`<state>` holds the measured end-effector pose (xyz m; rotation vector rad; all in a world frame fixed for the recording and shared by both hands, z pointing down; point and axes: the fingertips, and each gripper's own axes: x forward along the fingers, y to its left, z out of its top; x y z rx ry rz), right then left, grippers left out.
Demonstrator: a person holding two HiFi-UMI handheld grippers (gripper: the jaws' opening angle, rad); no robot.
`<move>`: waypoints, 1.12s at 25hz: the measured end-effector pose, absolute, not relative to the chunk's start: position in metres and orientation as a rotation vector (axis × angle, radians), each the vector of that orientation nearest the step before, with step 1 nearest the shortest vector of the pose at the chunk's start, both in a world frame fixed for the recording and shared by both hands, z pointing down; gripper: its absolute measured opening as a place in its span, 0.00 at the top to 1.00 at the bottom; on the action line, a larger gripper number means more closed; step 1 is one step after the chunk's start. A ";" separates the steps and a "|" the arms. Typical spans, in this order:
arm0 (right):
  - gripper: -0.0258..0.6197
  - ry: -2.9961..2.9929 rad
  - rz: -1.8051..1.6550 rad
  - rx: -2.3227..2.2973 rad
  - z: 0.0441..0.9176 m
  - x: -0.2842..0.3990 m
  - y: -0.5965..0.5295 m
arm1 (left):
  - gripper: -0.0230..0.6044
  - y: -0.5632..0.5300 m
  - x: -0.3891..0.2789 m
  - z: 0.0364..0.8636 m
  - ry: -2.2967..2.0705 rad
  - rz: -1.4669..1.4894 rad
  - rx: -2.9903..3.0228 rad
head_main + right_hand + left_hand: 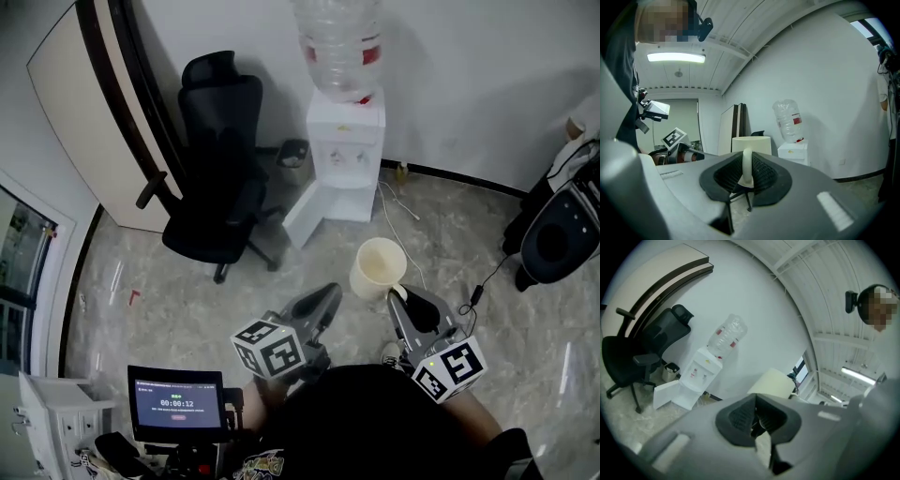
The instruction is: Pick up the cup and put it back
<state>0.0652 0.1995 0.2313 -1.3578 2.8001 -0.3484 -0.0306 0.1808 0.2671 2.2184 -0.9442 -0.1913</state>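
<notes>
A cream cup (378, 267) hangs in the air over the floor, upright with its mouth up. My right gripper (401, 295) is shut on its handle (747, 164), which stands pinched between the dark pads in the right gripper view, with the cup's body (751, 144) just beyond. My left gripper (323, 300) is level to the cup's left, apart from it, with its jaws together and nothing between them. In the left gripper view (757, 413) the cup (772, 384) shows beyond the pads.
A white water dispenser (345, 155) with a clear bottle stands against the far wall, its lower door swung open. A black office chair (220, 178) is to its left, a small bin (293, 159) between them. Cables and black equipment (562, 234) lie at the right, a screen (176, 403) at the lower left.
</notes>
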 end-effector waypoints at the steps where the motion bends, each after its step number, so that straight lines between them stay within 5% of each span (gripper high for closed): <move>1: 0.88 2.795 -0.349 -1.363 0.232 0.067 0.200 | 0.96 0.183 -0.030 0.269 -0.940 -0.193 2.208; 28: 0.89 2.825 -0.357 -1.323 0.232 0.094 0.202 | 0.96 0.194 0.008 0.273 -0.928 -0.191 2.196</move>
